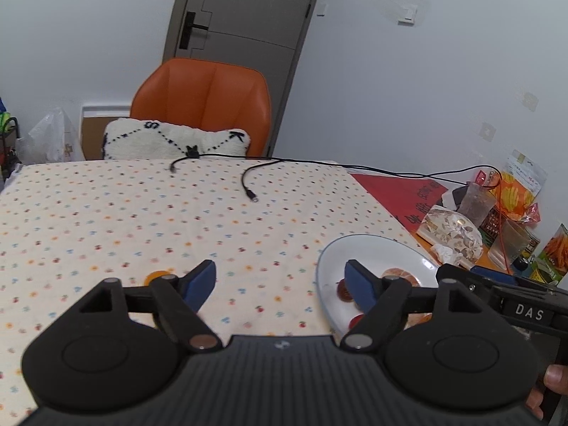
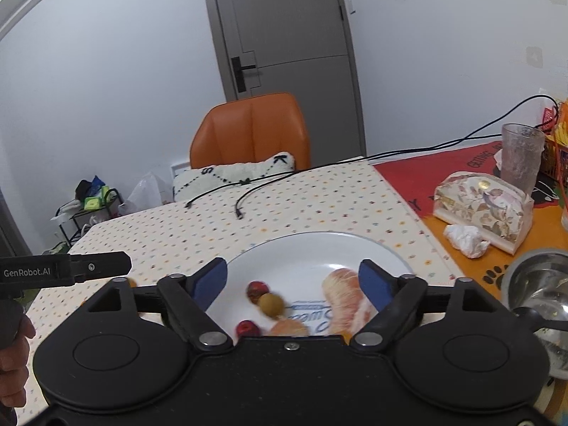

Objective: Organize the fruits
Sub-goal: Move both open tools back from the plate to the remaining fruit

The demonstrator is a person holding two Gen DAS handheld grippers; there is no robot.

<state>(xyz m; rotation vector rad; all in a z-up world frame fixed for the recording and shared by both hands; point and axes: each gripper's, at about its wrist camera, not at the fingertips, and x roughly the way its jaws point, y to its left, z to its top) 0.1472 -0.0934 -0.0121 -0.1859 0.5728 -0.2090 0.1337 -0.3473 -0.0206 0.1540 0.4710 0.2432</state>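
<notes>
A white plate (image 2: pixel 312 248) lies on the dotted tablecloth. On it are a peeled citrus piece (image 2: pixel 344 294), two small red fruits (image 2: pixel 257 289) (image 2: pixel 246 327), a round tan-green fruit (image 2: pixel 271 304) that looks blurred, and an orange segment (image 2: pixel 287 328). My right gripper (image 2: pixel 293 284) is open above the plate, nothing between its blue pads. My left gripper (image 1: pixel 280 284) is open over the cloth left of the plate (image 1: pixel 369 248), its right finger (image 1: pixel 360 285) over the rim. An orange fruit piece (image 1: pixel 156 277) lies on the cloth by its left finger. A peeled orange (image 1: pixel 399 273) and red fruits (image 1: pixel 343 289) show on the plate.
Black cables (image 1: pixel 248 181) trail across the far table edge. An orange chair (image 1: pixel 202 103) with a cushion (image 1: pixel 174 138) stands behind. To the right are a patterned tissue box (image 2: pixel 482 206), a crumpled tissue (image 2: pixel 465 239), a glass (image 2: pixel 520 156), a steel bowl (image 2: pixel 543 291) and snack packets (image 1: pixel 514 191).
</notes>
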